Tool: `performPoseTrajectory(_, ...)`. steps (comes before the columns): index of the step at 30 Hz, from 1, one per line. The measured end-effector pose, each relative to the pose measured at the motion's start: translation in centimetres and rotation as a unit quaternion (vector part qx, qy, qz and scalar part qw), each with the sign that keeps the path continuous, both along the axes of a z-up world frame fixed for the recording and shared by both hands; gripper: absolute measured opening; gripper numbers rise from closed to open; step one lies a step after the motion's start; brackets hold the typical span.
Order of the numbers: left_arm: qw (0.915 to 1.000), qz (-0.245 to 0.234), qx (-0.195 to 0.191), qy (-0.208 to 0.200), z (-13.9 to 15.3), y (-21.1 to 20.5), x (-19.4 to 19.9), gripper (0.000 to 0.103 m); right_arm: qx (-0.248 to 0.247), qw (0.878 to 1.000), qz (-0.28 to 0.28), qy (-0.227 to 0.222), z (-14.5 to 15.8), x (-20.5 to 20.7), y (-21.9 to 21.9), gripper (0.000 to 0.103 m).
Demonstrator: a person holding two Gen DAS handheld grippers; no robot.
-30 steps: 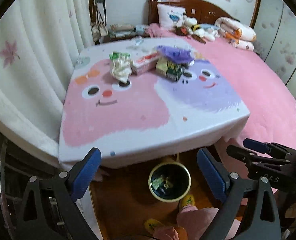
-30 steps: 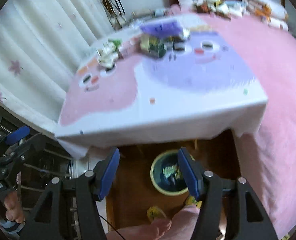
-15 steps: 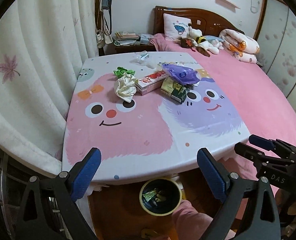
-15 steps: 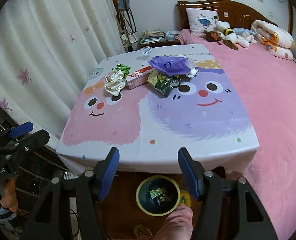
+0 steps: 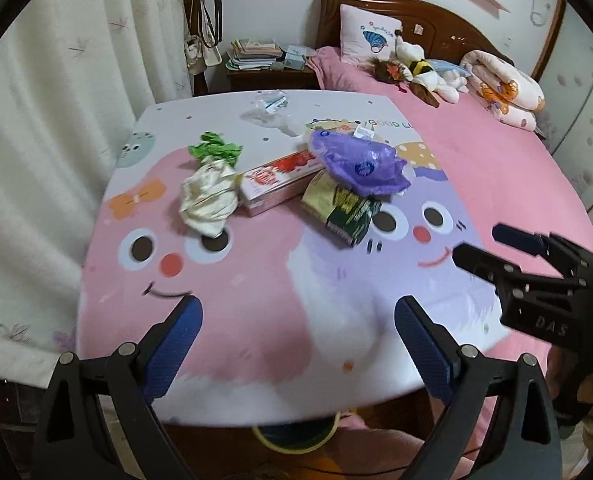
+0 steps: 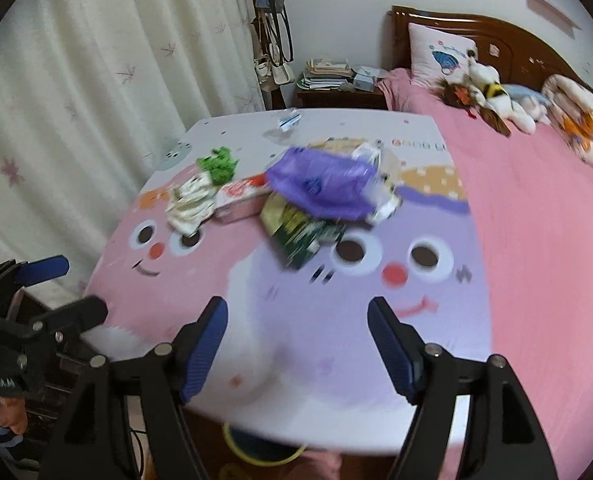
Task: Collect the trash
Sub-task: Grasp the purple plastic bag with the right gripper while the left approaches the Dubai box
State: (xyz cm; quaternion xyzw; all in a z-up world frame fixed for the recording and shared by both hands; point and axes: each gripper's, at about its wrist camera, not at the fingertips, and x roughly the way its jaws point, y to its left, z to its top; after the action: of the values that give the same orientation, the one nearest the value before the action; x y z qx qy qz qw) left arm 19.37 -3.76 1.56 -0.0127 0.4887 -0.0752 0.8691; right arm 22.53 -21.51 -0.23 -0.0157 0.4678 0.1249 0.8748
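Trash pile lies toward the far half of the table (image 5: 256,320), ahead of both grippers, nothing at the near edge; green carton (image 6: 300,236) is the closest piece, long axis slanting toward the near edge, nearer the right gripper (image 6: 296,344) than the left gripper (image 5: 296,344); crumpled paper (image 5: 208,200) sits toward the left edge. Right jaws have just been opening, now wide, empty; left jaws wide apart, empty. Bin (image 5: 296,436) peeks below the near edge.

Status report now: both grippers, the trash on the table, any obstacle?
Left gripper open, empty. Right gripper open, empty, jaws just widened. Trash pile untouched on table. No obstacle.
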Motion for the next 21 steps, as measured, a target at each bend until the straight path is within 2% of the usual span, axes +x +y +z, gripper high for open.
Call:
performPoseTrajectory(6, 0.9992, 0.032, -0.003, 0.024, -2.0, -2.4, 4.3, 0.096, -0.034, 0.997, 0.064, 0.002, -1.5, 7.8, -1.5, 0.086)
performPoseTrajectory(12, 0.9946, 0.084, -0.008, 0.059, -4.1, -2.0, 6.8, 0.096, -0.079, 0.985, 0.154, 0.009, -4.2, 14.1, -0.3, 0.088)
performPoseTrajectory(17, 0.9913, 0.107, 0.0, 0.078, -5.4, -1.5, 8.1, 0.096, -0.111, 0.97, 0.214, 0.03, -7.2, 17.2, 1.7, 0.088)
performPoseTrajectory(21, 0.9894, 0.116, 0.001, 0.087, -6.1, -1.3, 9.1, 0.096, -0.13, 0.957, 0.254, 0.049, -9.1, 17.7, 3.2, 0.088)
